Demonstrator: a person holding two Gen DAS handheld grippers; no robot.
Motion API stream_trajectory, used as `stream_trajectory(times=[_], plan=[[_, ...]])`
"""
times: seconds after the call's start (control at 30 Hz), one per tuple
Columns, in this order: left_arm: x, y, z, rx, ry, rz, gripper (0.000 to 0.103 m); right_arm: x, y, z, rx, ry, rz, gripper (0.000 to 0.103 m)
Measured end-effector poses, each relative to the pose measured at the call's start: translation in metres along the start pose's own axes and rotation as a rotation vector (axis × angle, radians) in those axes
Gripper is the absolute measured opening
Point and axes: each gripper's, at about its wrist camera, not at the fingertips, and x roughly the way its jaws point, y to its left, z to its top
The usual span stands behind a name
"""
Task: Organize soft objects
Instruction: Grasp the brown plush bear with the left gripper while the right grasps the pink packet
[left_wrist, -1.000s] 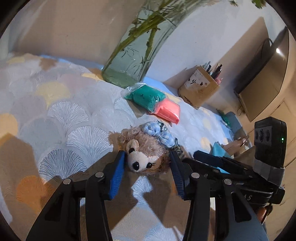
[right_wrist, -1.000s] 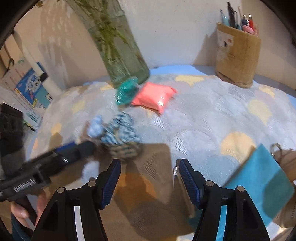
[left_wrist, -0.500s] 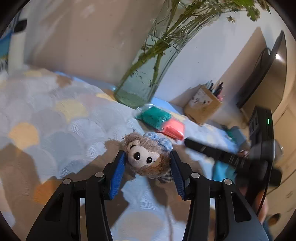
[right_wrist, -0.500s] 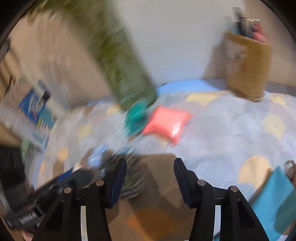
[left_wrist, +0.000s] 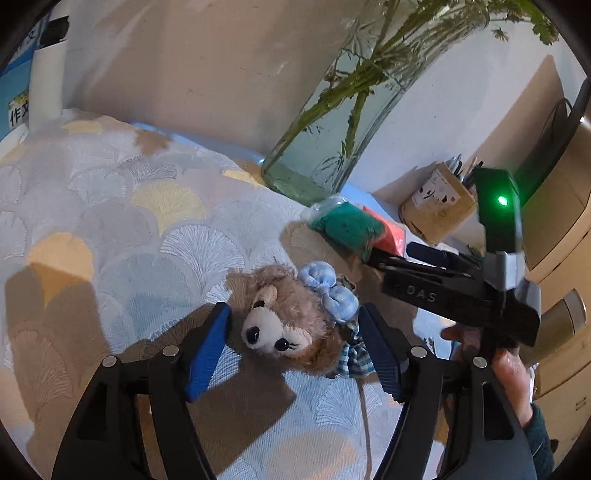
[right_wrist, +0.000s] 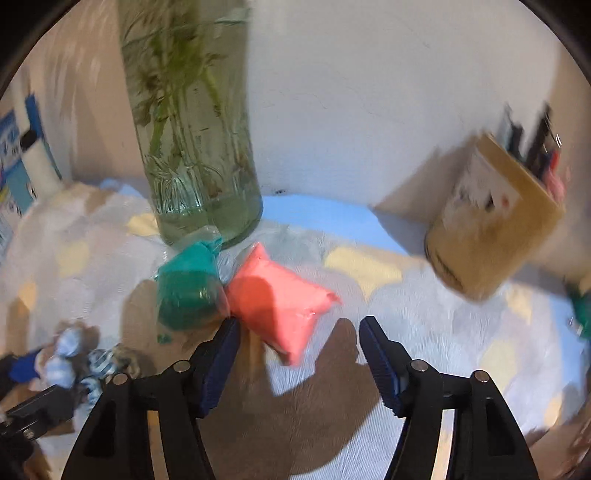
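The right gripper (right_wrist: 299, 354) has swung from the plush (left_wrist: 291, 328) to the pink bag (right_wrist: 280, 302), jaws opening, empty. The left gripper (left_wrist: 295, 347) is opening, releasing the plush. Both bags remain unsorted.

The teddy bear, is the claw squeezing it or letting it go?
Letting go. The left claw is opening: gaps show between its blue pads and the teddy bear, which lies on the cloth.

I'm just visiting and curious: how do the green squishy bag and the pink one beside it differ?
The green plastic-wrapped soft bag sits nearer the glass vase, looking rounder; the pink plastic-wrapped soft bag lies flatter, pillow-shaped, nearer the right gripper. Both rest touching on the patterned cloth.
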Motion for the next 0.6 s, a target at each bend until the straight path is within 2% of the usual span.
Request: stream_trajectory(times=[0.13, 0.23, 0.27, 0.3, 0.37, 0.5, 0.6], plan=[[0.003, -0.007, -0.003, 0.033, -0.001, 0.031, 0.069, 0.009, 0.006, 0.006, -0.039, 0.000, 0.053, 0.077], [0.004, -0.015, -0.005, 0.072, -0.003, 0.040, 0.066, 0.012, 0.001, 0.011, -0.018, -0.004, 0.094, 0.077], [0.004, -0.016, -0.005, 0.082, -0.001, 0.042, 0.060, 0.012, -0.001, 0.012, -0.014, -0.006, 0.105, 0.075], [0.005, -0.018, -0.006, 0.095, 0.003, 0.053, 0.050, 0.011, -0.002, 0.011, -0.009, -0.008, 0.116, 0.066], [0.007, -0.020, -0.006, 0.119, 0.015, 0.064, 0.043, 0.005, -0.006, 0.008, 0.006, -0.020, 0.144, 0.060], [0.004, -0.026, -0.007, 0.151, 0.000, 0.075, 0.043, -0.020, -0.015, -0.007, 0.054, -0.017, 0.169, 0.056], [0.004, -0.028, -0.008, 0.158, 0.003, 0.080, 0.043, -0.040, -0.020, -0.028, 0.095, 0.007, 0.141, 0.056]])
